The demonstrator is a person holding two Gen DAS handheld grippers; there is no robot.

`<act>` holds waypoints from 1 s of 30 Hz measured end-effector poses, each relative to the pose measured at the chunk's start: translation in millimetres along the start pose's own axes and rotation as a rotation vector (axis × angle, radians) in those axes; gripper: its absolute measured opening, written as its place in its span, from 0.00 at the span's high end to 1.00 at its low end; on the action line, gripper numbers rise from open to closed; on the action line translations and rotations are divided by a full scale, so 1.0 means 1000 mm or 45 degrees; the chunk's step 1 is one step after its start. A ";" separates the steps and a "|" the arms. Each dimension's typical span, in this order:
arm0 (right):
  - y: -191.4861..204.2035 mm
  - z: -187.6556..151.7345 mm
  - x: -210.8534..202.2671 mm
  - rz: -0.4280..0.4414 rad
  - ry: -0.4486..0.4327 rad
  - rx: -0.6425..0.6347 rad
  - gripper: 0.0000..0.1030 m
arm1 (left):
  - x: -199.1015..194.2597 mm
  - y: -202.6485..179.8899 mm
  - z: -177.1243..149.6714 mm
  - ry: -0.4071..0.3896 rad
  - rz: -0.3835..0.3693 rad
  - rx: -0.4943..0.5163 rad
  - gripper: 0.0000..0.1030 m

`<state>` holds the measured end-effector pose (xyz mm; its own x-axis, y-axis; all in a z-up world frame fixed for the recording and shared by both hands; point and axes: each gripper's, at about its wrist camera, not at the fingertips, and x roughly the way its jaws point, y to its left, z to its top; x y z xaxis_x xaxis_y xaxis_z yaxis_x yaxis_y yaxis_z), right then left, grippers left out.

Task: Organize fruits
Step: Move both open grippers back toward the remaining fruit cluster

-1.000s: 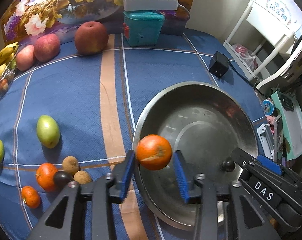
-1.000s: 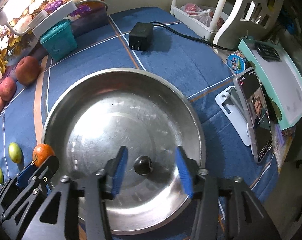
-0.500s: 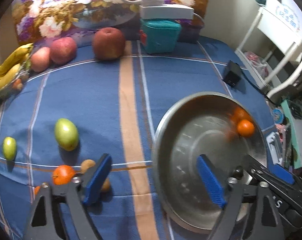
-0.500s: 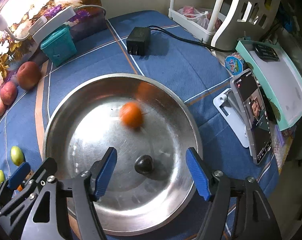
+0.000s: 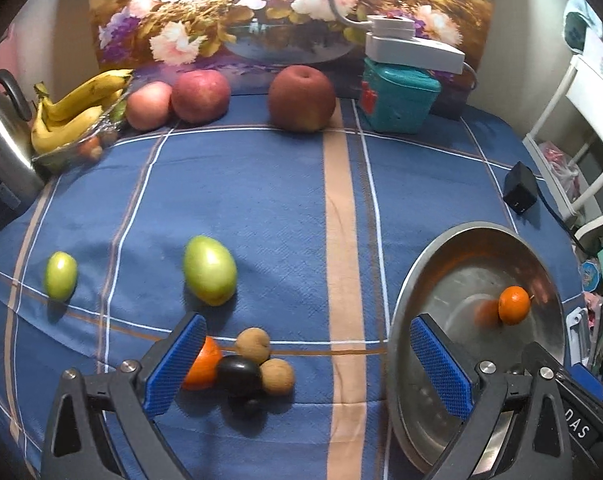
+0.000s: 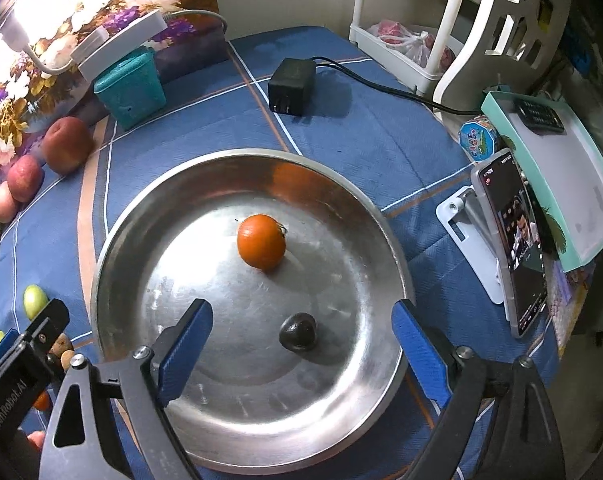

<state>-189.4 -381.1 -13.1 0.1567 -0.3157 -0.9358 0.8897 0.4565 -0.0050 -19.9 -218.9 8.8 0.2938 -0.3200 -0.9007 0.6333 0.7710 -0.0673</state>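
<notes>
Blue plaid cloth (image 5: 241, 200) underneath, floral panel (image 5: 261, 8) at the back. Left tongs (image 5: 307, 360) opening wide, nothing gripped, hanging over a small cluster: orange piece (image 5: 201, 366), dark fruit (image 5: 239, 374), two brown ones (image 5: 253, 344); green fruit (image 5: 209, 270) just beyond. Right tongs (image 6: 301, 344) opening too, empty, above the bowl (image 6: 113, 248), orange (image 6: 261, 242) beyond the tips, dark fruit (image 6: 297, 332) between them.
</notes>
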 end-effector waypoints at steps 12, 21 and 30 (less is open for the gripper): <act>0.008 -0.001 -0.004 0.024 -0.016 -0.044 0.11 | 0.000 0.006 -0.006 -0.006 0.167 0.071 0.00; 0.023 -0.006 -0.007 0.033 -0.020 -0.125 0.11 | -0.006 0.029 -0.010 -0.018 0.318 0.030 0.00; 0.030 -0.010 -0.013 0.026 -0.029 -0.134 0.11 | -0.004 0.055 -0.015 0.066 0.403 0.013 0.00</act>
<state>-169.1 -355.2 -5.1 0.1850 -0.3241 -0.9278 0.8365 0.5474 -0.0244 2.6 -167.0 1.9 0.4407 -0.0361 -0.8969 0.5236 0.8219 0.2242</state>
